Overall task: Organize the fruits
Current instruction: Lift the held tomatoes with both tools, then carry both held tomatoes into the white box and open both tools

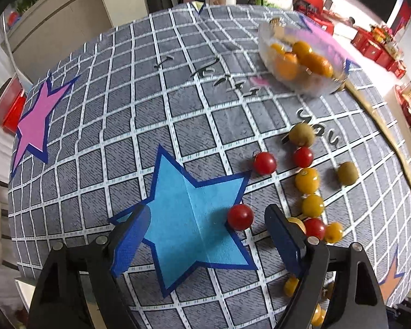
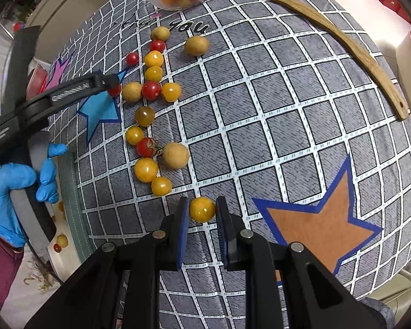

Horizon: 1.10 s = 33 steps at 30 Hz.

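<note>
The right hand-held gripper is closing narrowly around a yellow tomato on the counter. The left hand-held gripper is gaping wide, empty, beside a red tomato.

Home living area, grid-patterned tablecloth, cream cabinets, red storage crates behind

Your left tool hangs wide open above the blue star on the checked cloth covering the counter. A red cherry tomato lies between the fingers, nearer the right pad, on the star's edge. Just beyond that pad, yellow tomatoes, more red ones and two brownish-green fruits lie scattered. Far ahead to the right, a clear bowl holds orange fruit.
</note>
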Each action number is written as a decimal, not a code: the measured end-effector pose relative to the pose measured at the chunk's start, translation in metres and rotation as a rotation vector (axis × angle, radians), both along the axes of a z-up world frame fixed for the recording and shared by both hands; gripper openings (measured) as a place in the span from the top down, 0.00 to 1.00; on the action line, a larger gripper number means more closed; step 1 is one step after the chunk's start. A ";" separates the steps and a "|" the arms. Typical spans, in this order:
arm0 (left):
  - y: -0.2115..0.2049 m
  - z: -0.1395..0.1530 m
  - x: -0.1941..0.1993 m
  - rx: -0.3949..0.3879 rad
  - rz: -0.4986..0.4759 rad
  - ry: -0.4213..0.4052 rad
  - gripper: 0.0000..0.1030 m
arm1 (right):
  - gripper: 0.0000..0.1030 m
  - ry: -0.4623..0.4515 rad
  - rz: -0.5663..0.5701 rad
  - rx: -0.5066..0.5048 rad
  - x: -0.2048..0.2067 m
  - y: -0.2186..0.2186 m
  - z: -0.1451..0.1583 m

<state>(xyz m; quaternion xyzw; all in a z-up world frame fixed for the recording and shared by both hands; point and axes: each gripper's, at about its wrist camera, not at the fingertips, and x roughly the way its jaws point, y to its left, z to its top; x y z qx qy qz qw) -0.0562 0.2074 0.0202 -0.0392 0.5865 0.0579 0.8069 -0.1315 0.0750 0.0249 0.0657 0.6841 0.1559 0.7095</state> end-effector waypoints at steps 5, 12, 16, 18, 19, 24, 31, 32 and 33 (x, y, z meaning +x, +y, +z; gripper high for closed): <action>-0.004 -0.011 0.003 -0.004 -0.012 0.033 0.38 | 0.79 0.004 -0.005 -0.001 0.002 -0.001 0.000; -0.019 -0.006 0.007 -0.050 -0.066 0.028 0.78 | 0.79 -0.002 0.000 -0.004 0.002 -0.002 0.001; -0.014 0.004 -0.006 -0.094 -0.052 0.014 0.78 | 0.79 -0.011 0.010 -0.005 0.001 0.003 0.004; -0.007 0.009 -0.018 -0.104 -0.049 0.004 0.78 | 0.79 -0.014 0.019 -0.004 0.000 0.007 0.006; -0.006 0.012 -0.023 -0.106 -0.048 -0.001 0.78 | 0.79 -0.015 0.023 -0.004 0.000 0.009 0.007; 0.006 0.026 -0.050 -0.105 -0.036 -0.024 0.78 | 0.79 -0.022 0.053 0.000 -0.005 0.024 0.012; 0.031 0.038 -0.090 -0.104 0.030 -0.037 0.78 | 0.79 -0.035 0.115 -0.001 -0.012 0.051 0.018; 0.037 0.039 -0.098 -0.101 0.044 -0.039 0.78 | 0.79 -0.036 0.126 -0.001 -0.014 0.057 0.019; 0.042 0.040 -0.107 -0.097 0.057 -0.039 0.78 | 0.79 -0.038 0.143 -0.001 -0.016 0.064 0.020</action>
